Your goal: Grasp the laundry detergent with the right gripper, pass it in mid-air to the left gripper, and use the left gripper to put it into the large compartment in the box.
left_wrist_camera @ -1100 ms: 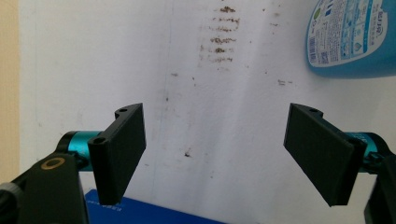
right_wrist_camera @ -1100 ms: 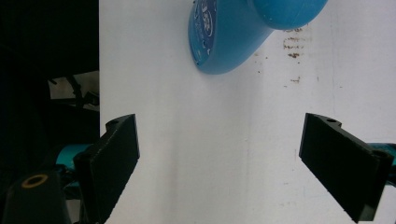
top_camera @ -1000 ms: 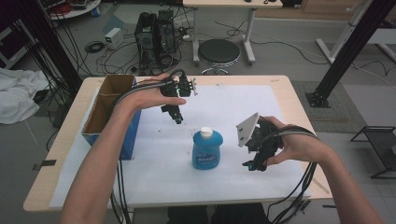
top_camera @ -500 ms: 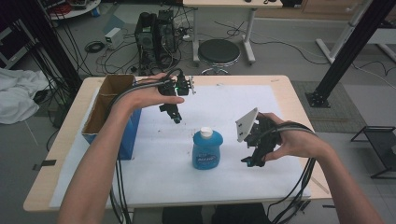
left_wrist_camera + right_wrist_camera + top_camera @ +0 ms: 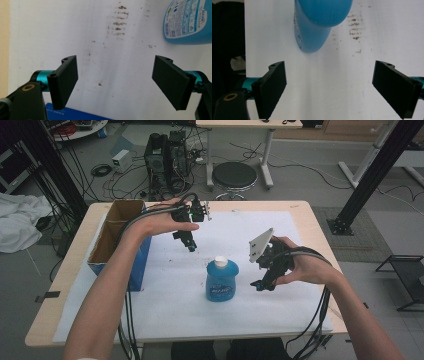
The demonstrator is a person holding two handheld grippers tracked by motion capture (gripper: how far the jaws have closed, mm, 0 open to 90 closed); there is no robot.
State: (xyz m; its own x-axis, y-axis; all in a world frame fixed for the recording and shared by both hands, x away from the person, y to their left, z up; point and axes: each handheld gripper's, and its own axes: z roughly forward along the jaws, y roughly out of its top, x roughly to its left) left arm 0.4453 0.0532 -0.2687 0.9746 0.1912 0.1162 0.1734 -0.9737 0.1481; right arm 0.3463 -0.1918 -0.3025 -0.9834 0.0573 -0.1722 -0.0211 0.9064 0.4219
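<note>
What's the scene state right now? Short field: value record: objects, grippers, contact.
surface: table covered by a white sheet, brown smudges on it
bottle: blue bottle with white cap, upright near the sheet's middle
box: open cardboard box with blue side, at the table's left edge
left gripper: above the sheet behind the bottle, jaws open, nothing between them
right gripper: beside the bottle on its right, jaws open, nothing between them
contact: neither gripper touches the bottle

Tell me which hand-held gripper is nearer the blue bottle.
The right hand-held gripper, just beside the blue bottle; the left hand-held gripper hangs farther back, toward the cardboard box.
</note>
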